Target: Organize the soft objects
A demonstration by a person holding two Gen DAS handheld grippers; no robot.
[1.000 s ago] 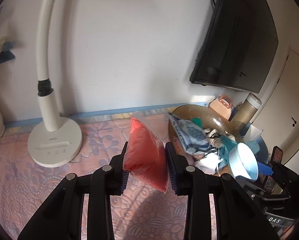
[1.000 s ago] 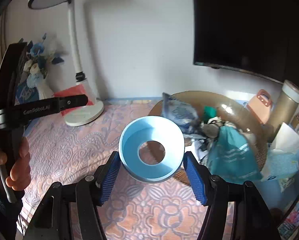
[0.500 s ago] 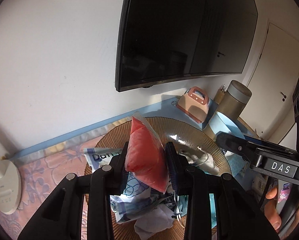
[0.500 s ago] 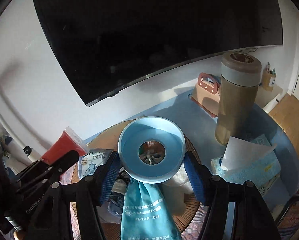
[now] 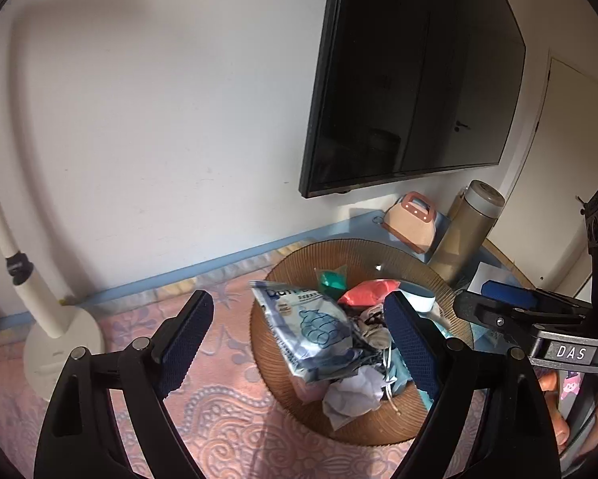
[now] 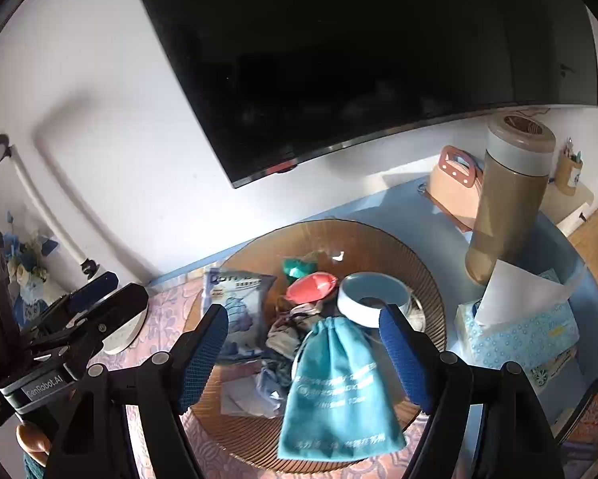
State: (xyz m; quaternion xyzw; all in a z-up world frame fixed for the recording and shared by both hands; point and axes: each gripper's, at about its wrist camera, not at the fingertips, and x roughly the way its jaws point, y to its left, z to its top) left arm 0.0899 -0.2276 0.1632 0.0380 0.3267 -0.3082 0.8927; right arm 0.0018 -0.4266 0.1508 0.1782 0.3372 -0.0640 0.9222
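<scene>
While both jaw pairs open empty, left gripper (image 5: 299, 343) and right gripper (image 6: 302, 353) overlook brown basket (image 6: 422, 275) holding red pouch (image 6: 310, 286), blue ring (image 6: 372, 293) at 3 o'clock, rim unobstructed.

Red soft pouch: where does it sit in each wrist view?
Left wrist: red soft pouch lies in the brown ribbed basket, right of centre, beside the light blue ring.
Right wrist: pouch at centre, left of that ring.
Shared landmark: black wall television.
</scene>
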